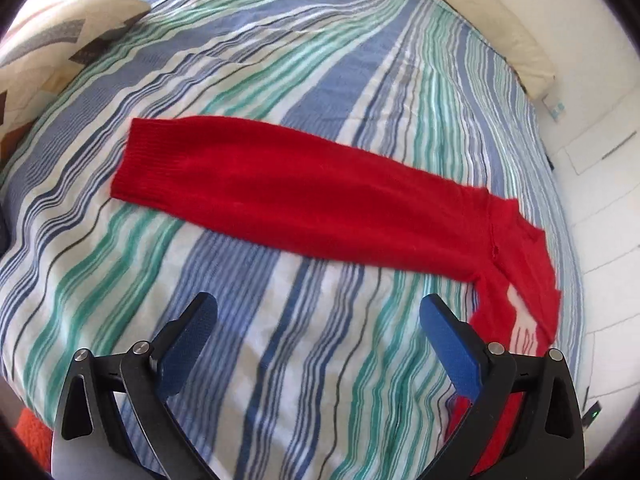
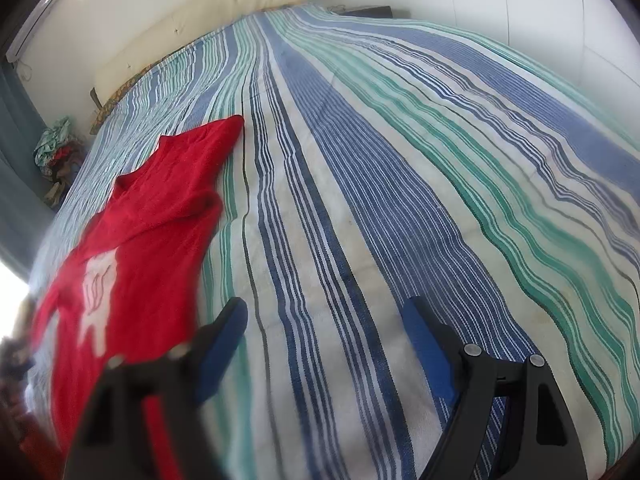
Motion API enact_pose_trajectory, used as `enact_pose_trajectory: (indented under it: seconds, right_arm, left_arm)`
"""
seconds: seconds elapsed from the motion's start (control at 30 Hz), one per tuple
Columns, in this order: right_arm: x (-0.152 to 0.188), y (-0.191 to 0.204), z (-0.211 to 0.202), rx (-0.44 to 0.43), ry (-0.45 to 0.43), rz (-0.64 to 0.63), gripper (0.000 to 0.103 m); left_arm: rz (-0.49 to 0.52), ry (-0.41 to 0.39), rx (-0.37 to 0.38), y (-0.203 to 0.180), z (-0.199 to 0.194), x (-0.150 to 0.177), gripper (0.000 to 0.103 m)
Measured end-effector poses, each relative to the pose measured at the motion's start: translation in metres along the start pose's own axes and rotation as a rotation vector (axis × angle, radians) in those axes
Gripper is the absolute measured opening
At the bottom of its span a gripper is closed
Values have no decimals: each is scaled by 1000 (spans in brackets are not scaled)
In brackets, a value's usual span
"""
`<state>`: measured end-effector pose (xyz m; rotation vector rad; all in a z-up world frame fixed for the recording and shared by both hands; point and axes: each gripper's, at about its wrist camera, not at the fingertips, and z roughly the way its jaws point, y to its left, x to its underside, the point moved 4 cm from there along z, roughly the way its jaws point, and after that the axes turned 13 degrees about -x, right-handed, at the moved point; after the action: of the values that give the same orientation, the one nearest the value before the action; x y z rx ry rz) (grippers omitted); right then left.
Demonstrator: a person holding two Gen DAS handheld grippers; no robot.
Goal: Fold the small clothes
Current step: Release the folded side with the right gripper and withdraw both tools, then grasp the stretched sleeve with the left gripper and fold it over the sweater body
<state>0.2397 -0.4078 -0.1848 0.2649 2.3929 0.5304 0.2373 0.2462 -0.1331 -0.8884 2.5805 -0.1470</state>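
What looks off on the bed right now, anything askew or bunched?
Only the red sweater. One sleeve lies stretched straight across the striped bedspread, while the body is rumpled, its upper edge folded over. Both grippers, left and right, are open and empty. No spill or damage shows.

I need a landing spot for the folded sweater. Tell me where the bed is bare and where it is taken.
Bare: the wide striped bedspread right of the red sweater, running up to the cream headboard; also the strip between the outstretched sleeve and the open left gripper. Taken: the sweater's side of the bed, and the corner with the patterned pillow.
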Motion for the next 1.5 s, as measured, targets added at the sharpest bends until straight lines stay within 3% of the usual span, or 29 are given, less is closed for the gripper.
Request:
enact_pose_trajectory:
  seconds: [0.07, 0.17, 0.37, 0.4, 0.47, 0.5, 0.53, 0.6, 0.7, 0.8, 0.9, 1.0, 1.1, 1.23, 1.3, 1.4, 1.5]
  right_arm:
    - [0, -1, 0, -4, -1, 6, 80]
    - [0, -1, 1, -2, 1, 10, 80]
    - [0, 3, 4, 8, 11, -13, 80]
    - [0, 4, 5, 10, 13, -17, 80]
    - [1, 4, 6, 13, 16, -22, 80]
    - [1, 4, 6, 15, 17, -22, 80]
    - [1, 4, 7, 16, 18, -23, 80]
    - [2, 5, 8, 18, 19, -24, 80]
    - [1, 6, 9, 10, 20, -21, 80]
    - [1, 8, 10, -12, 23, -13, 80]
    - [0, 8, 10, -30, 26, -1, 80]
    - [-2, 7, 10, -47, 21, 16, 80]
    - [-3, 5, 7, -65, 12, 34, 80]
    - [-4, 1, 4, -77, 6, 50, 80]
    - [-4, 0, 4, -79, 5, 53, 80]
    - [-4, 0, 5, -79, 6, 53, 80]
    - [-4, -1, 4, -87, 7, 58, 80]
  left_arm:
    - [-136, 18, 4, 36, 2, -25, 101]
    - [-275, 41, -55, 77, 15, -48, 100]
    - [-356, 107, -135, 100, 53, -55, 74]
    - [-351, 91, -144, 98, 54, -57, 67]
    - [-321, 54, -146, 89, 55, -62, 42]
    - [-310, 44, -145, 86, 55, -66, 14]
    - [-308, 37, -149, 83, 54, -68, 5]
    - [-294, -11, -175, 76, 40, -75, 5]
    - [-190, -91, -178, 34, 11, -90, 4]
    - [-28, -156, -140, -38, -23, -109, 4]
    - [162, -215, -73, -133, -56, -114, 5]
    - [358, -258, 12, -236, -80, -97, 5]
    - [520, -259, 86, -325, -84, -60, 5]
    - [664, -249, 138, -408, -62, 1, 5]
    - [732, -210, 156, -433, -43, 33, 13]
    - [800, -140, 88, -436, -17, 76, 47]
    - [821, -148, 123, -397, -24, 101, 48]
